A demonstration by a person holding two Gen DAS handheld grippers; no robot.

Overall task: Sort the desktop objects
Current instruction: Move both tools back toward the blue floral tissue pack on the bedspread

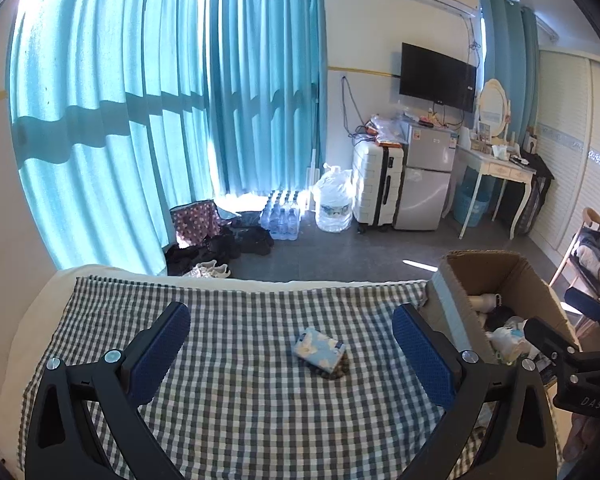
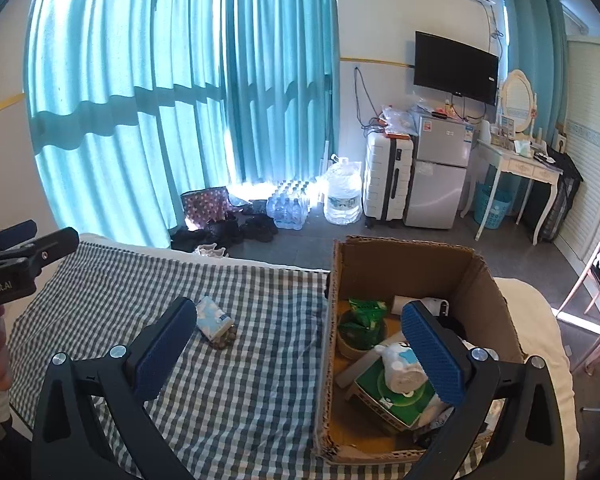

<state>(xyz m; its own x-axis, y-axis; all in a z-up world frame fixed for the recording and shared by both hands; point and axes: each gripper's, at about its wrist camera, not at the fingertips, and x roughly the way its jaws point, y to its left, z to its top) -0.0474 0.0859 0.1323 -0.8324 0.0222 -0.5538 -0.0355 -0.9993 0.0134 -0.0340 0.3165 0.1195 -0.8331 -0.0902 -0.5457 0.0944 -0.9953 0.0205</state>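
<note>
A small blue pack with white flowers lies on the checked cloth, resting partly on a string of brown beads. My left gripper is open just before the pack, nothing between its fingers. At the right stands an open cardboard box. It holds a green packet in a bowl, a white and blue soft toy, a green carton and a white bottle. My right gripper is open astride the box's left wall and holds nothing. The pack lies by its left finger.
The cloth covers a white bed whose far edge drops to a grey floor with shoes and water bottles. A wooden chair stands right of the bed. Suitcase, fridge and dressing table line the far wall.
</note>
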